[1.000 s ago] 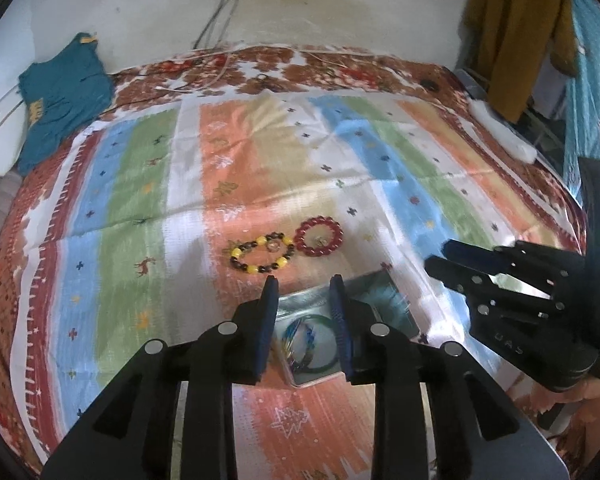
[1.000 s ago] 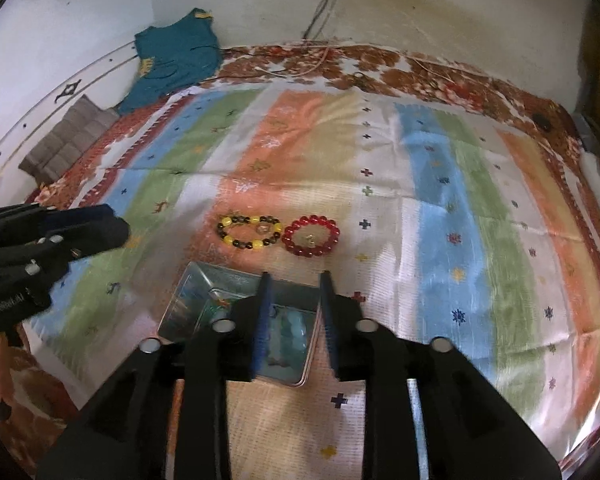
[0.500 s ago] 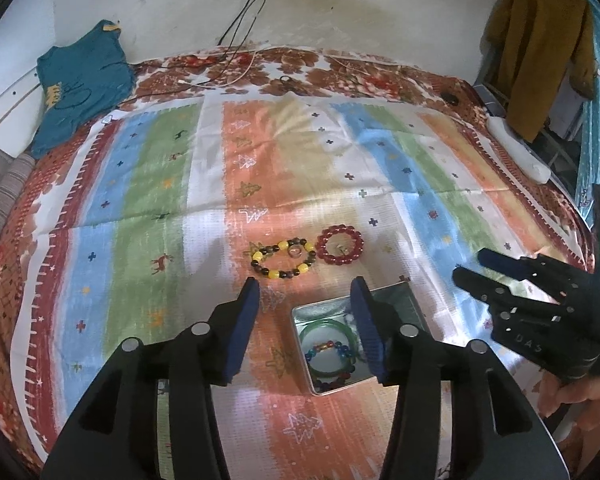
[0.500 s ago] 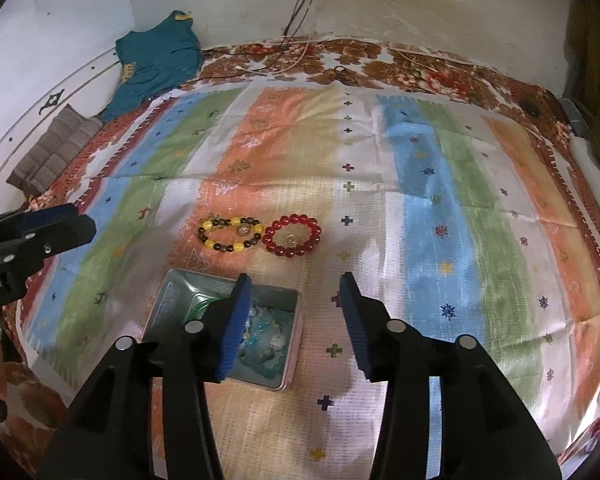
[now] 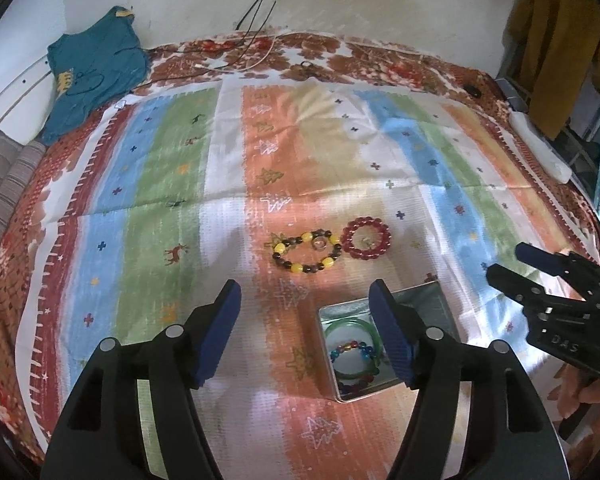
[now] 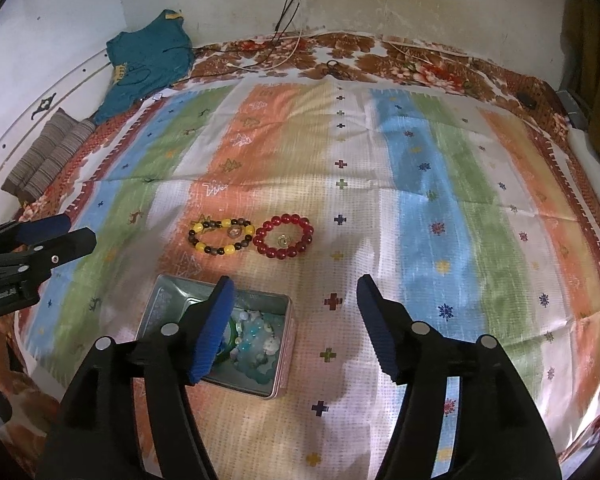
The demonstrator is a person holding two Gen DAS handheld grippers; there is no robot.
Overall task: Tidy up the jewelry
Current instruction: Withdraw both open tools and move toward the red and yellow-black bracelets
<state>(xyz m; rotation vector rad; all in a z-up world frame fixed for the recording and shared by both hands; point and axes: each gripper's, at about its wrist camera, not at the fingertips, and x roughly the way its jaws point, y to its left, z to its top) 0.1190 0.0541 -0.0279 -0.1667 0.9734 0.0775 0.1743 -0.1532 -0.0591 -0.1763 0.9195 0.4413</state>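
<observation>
A yellow-and-brown bead bracelet (image 5: 306,251) (image 6: 220,236) and a red bead bracelet (image 5: 366,237) (image 6: 283,236) lie side by side on the striped bedspread, each with a small ring inside. Nearer to me stands an open metal tin (image 5: 436,300) (image 6: 162,304) holding a green bangle (image 5: 350,326) and coloured beads. My left gripper (image 5: 304,292) hovers over the cloth just left of the tin, its jaws opening with nothing between them. My right gripper (image 6: 292,286) hangs above the tin's right side, jaws also opening and empty; it shows in the left wrist view too (image 5: 516,258).
A teal garment (image 5: 92,68) lies at the far left by the wall, striped cushions (image 5: 4,184) beside it. Cables (image 5: 260,0) run down the wall onto the bed's flowered far edge. A mustard garment (image 5: 560,48) hangs at the right.
Both grippers have spread their jaws from nearly shut to wide. The left one has shifted left, so the tin now sits right of its jaws.
</observation>
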